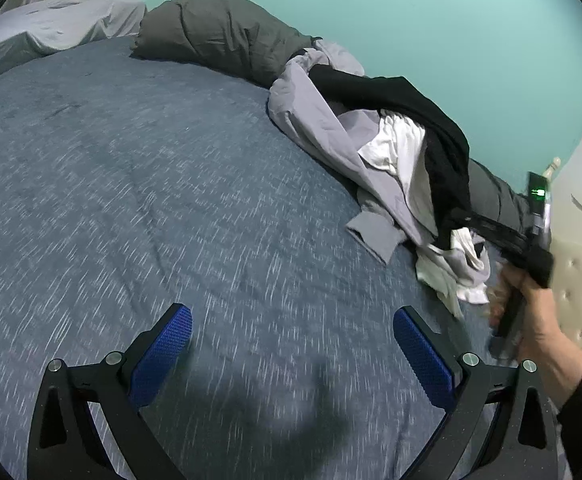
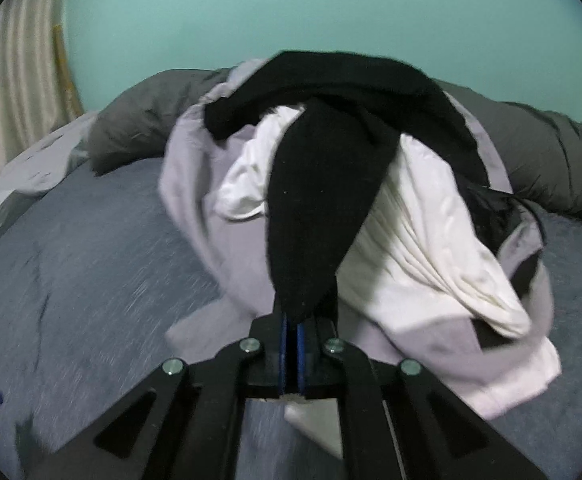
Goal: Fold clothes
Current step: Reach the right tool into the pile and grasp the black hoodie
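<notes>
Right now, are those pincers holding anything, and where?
The right gripper pinches the black garment by one tapered end. The left gripper holds nothing.

Black garment (image 2: 315, 208) atop crumpled clothes pile (image 2: 431, 240)

A heap of clothes (image 1: 391, 148) lies on the bed (image 1: 131, 200), with a rolled duvet (image 1: 219, 36) behind it.

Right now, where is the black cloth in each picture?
Left wrist view: the black cloth drapes over the clothes pile at right, one end stretched down to the right claw at the far right edge.
Right wrist view: the black cloth fills the centre, pinched in the shut right claw.
Shared landmark: the white garment beside it.
</notes>
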